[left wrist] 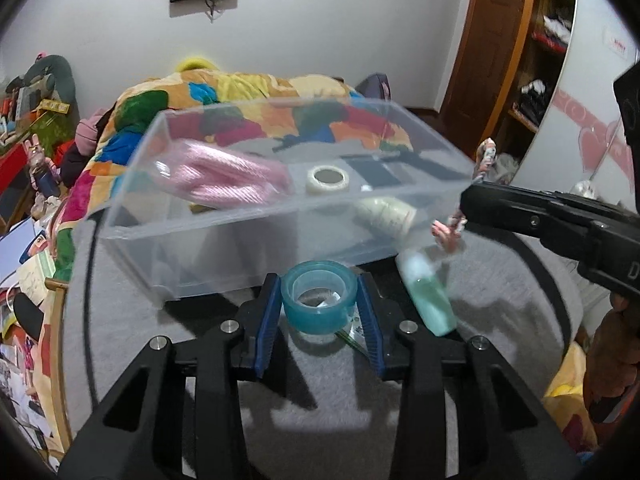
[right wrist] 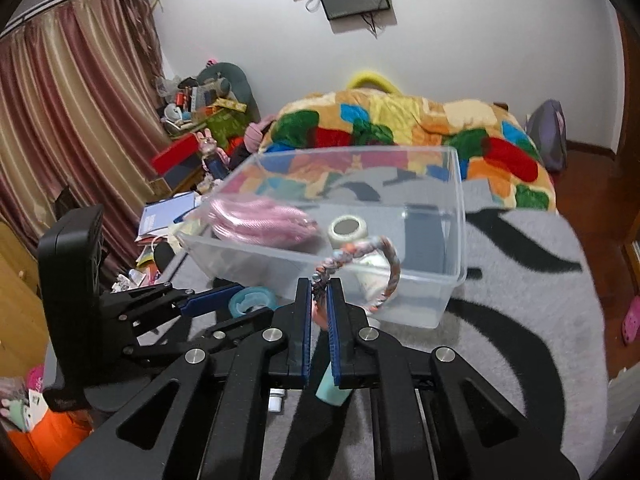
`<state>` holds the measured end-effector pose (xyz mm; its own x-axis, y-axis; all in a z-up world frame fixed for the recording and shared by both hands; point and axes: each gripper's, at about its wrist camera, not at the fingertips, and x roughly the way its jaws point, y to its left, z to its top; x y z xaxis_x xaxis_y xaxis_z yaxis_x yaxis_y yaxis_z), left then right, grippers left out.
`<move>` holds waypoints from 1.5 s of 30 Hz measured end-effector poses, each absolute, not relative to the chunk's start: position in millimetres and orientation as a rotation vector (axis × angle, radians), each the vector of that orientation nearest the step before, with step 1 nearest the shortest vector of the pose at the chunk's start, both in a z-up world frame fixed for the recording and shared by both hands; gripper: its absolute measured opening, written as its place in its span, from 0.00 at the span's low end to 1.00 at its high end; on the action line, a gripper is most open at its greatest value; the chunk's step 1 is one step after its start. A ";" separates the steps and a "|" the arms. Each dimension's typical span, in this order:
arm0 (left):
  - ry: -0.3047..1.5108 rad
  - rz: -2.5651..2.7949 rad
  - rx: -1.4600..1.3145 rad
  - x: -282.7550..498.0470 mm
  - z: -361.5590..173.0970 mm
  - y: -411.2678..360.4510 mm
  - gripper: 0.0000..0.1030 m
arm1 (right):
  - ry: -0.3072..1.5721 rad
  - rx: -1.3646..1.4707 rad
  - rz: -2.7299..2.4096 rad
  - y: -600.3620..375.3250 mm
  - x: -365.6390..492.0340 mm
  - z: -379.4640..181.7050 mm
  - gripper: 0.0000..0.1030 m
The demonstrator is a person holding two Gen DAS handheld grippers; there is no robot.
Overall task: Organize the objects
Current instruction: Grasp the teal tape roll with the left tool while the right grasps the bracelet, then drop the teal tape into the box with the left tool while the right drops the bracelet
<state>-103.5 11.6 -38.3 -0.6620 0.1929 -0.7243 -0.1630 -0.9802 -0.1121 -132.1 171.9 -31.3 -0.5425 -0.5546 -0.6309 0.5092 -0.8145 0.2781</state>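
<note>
The left tool (left wrist: 319, 308) clamps its blue pads on one teal tape roll (left wrist: 319, 304), held just above the grey rug (left wrist: 168, 360) in front of the clear plastic bin (left wrist: 224, 220). The right tool (right wrist: 319, 292) is nearly closed on one braided multicoloured loop (right wrist: 384, 264), which arches over the bin's near wall. Inside the bin lie one pink yarn skein (left wrist: 224, 178), one white tape roll (left wrist: 328, 179) and one cream spool (left wrist: 386, 214). One green bottle (left wrist: 428, 300) lies on the rug. Only the right view shows the curtains (right wrist: 68, 120); only the left shows the wooden door (left wrist: 484, 52).
</note>
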 end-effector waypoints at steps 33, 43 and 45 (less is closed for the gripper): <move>-0.010 2.693 -1.185 -172.9 -10.4 28.5 0.39 | 0.093 1.162 -2.321 161.1 -203.6 -46.3 0.08; -0.015 2.717 -1.127 -147.1 7.9 24.8 0.53 | 0.137 1.090 -2.342 174.5 -170.2 -27.9 0.14; -0.011 2.721 -1.122 -139.3 8.8 24.2 0.55 | 0.138 1.082 -2.341 176.5 -163.0 -26.4 0.16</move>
